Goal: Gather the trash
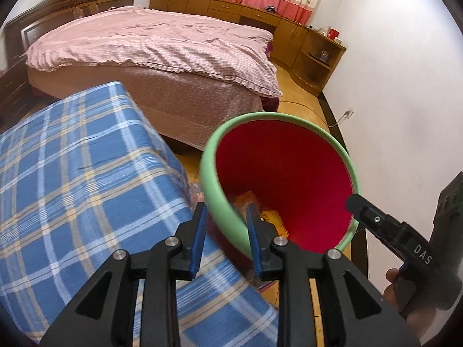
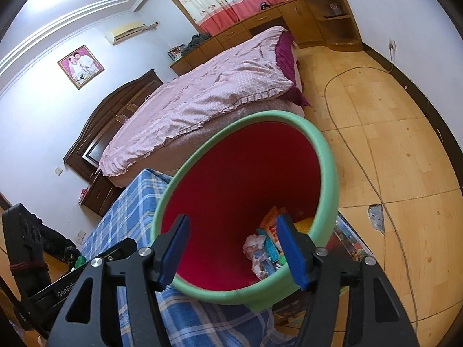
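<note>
A trash bin with a green rim and red inside stands beside the blue plaid table, and it also shows in the right wrist view. My left gripper is shut on the bin's near rim, one finger inside and one outside. My right gripper is open over the bin's mouth. Trash lies at the bin's bottom: crumpled white paper and orange and blue wrappers. Orange and yellow trash shows in the left wrist view too. The right gripper's body shows at the right edge there.
A blue plaid cloth covers the table on the left. A bed with a pink cover lies behind. Wooden cabinets line the far wall. A cable runs across the wooden floor. A damaged floor patch is right of the bin.
</note>
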Available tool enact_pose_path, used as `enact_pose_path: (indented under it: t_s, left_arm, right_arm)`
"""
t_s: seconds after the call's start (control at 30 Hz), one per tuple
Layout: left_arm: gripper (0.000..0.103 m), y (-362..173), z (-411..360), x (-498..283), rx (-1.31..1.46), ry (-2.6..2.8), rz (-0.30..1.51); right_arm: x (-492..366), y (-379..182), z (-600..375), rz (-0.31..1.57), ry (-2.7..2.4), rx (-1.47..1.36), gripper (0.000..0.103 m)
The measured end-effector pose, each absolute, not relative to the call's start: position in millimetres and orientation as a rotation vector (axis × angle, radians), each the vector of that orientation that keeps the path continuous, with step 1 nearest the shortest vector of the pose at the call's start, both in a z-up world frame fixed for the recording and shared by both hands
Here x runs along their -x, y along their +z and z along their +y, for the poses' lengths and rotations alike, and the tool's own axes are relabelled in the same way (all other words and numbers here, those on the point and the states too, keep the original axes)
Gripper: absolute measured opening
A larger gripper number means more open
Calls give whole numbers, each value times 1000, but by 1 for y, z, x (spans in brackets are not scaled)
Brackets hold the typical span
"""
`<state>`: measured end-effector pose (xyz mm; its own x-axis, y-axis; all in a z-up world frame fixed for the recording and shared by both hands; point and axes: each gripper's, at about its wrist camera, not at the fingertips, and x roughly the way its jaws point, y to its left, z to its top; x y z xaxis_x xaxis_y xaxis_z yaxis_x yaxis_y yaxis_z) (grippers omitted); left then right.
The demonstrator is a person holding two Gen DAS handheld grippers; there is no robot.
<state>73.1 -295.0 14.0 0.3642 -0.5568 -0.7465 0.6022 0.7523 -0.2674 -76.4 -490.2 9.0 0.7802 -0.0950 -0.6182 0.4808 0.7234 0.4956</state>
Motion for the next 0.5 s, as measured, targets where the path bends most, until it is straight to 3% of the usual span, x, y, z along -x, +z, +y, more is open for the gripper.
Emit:
enact_pose_path:
  t_s: [0.5]
  left_arm:
    - [48, 42, -215, -68, -46, -601, 883]
  right_arm:
    - [71, 39, -431, 580, -268, -642, 83]
